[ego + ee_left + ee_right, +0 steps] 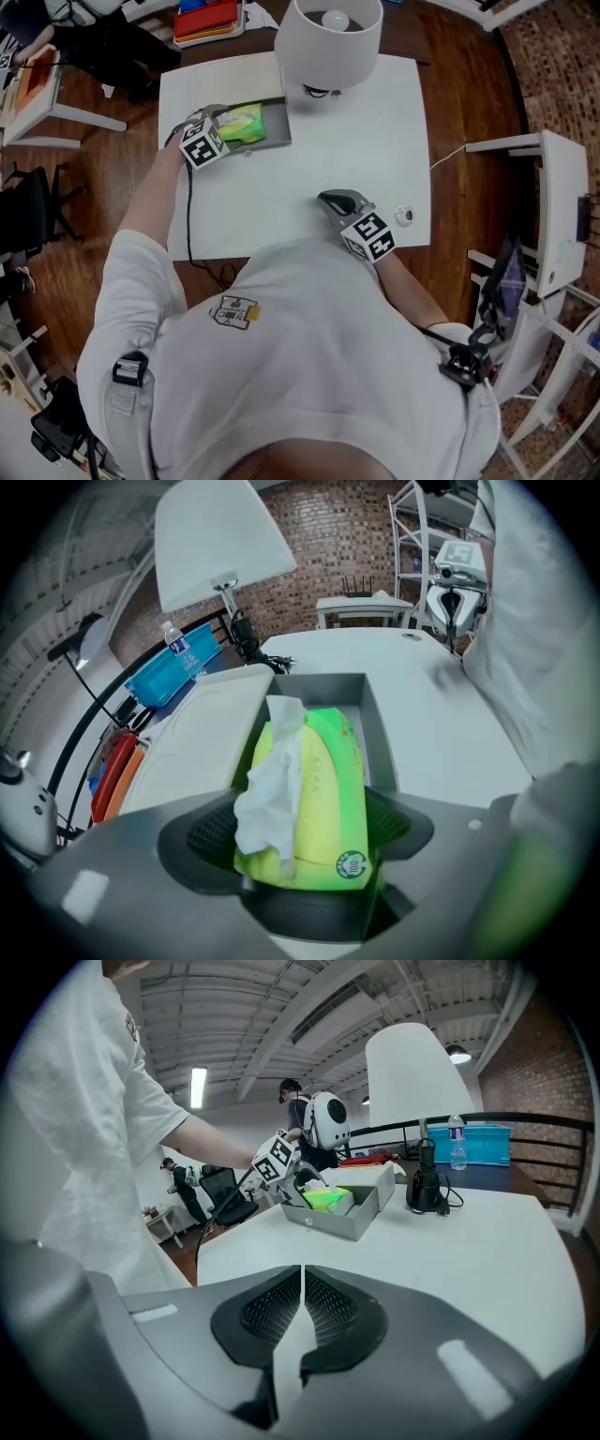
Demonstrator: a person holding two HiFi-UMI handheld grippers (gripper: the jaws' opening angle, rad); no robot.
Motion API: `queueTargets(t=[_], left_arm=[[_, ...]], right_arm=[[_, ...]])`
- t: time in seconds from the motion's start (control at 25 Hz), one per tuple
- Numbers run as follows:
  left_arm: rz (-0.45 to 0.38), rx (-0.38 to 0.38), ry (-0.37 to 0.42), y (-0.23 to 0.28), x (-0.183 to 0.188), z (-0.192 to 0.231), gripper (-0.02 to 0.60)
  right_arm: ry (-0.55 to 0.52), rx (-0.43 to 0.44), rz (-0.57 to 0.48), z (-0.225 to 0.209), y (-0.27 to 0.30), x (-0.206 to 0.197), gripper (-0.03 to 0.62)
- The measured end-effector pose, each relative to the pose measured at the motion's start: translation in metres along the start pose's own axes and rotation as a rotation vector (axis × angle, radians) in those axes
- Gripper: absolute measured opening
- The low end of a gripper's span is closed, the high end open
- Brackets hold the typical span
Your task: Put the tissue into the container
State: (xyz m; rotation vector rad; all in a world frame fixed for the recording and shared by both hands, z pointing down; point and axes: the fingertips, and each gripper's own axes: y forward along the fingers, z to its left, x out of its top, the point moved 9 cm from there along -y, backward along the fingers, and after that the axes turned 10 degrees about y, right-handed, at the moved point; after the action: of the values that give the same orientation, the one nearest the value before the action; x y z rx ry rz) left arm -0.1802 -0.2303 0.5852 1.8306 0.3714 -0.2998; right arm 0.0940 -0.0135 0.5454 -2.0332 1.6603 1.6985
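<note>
A green and yellow tissue pack (242, 124) with a white tissue sticking out of its top lies inside the open grey container (278, 128) at the table's far left. My left gripper (226, 127) reaches into the container. In the left gripper view the pack (323, 799) sits between the two pads, whose mesh faces show on either side of it, so the left gripper (305, 832) is open around the pack. My right gripper (302, 1312) is shut and holds nothing, hovering near the table's front edge (330, 198). From the right gripper view the container (354, 1220) stands far off.
The white table (356, 159) carries a white lamp (328, 37) at the back and a small round object (404, 216) at the front right. The container's white lid (202, 742) lies beside it. A blue bin (169, 672) and shelving stand beyond the table.
</note>
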Motion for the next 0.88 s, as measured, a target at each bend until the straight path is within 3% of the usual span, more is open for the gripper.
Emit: queueTargets(t=[0.36, 0.72, 0.88], left_arm=[[-0.038, 0.083, 0.028, -0.032, 0.008, 0.017, 0.416], [-0.133, 0.252, 0.046, -0.089, 0.038, 0.017, 0.413], [-0.202, 0.296, 0.010, -0.102, 0.054, -0.004, 0.400]], right_arm=[[-0.026, 0.014, 0.005, -0.004, 0.003, -0.002, 0.011], [-0.063, 0.029, -0.016, 0.000, -0.002, 0.001, 0.011], [-0.059, 0.030, -0.020, 0.004, -0.006, -0.005, 0.011]])
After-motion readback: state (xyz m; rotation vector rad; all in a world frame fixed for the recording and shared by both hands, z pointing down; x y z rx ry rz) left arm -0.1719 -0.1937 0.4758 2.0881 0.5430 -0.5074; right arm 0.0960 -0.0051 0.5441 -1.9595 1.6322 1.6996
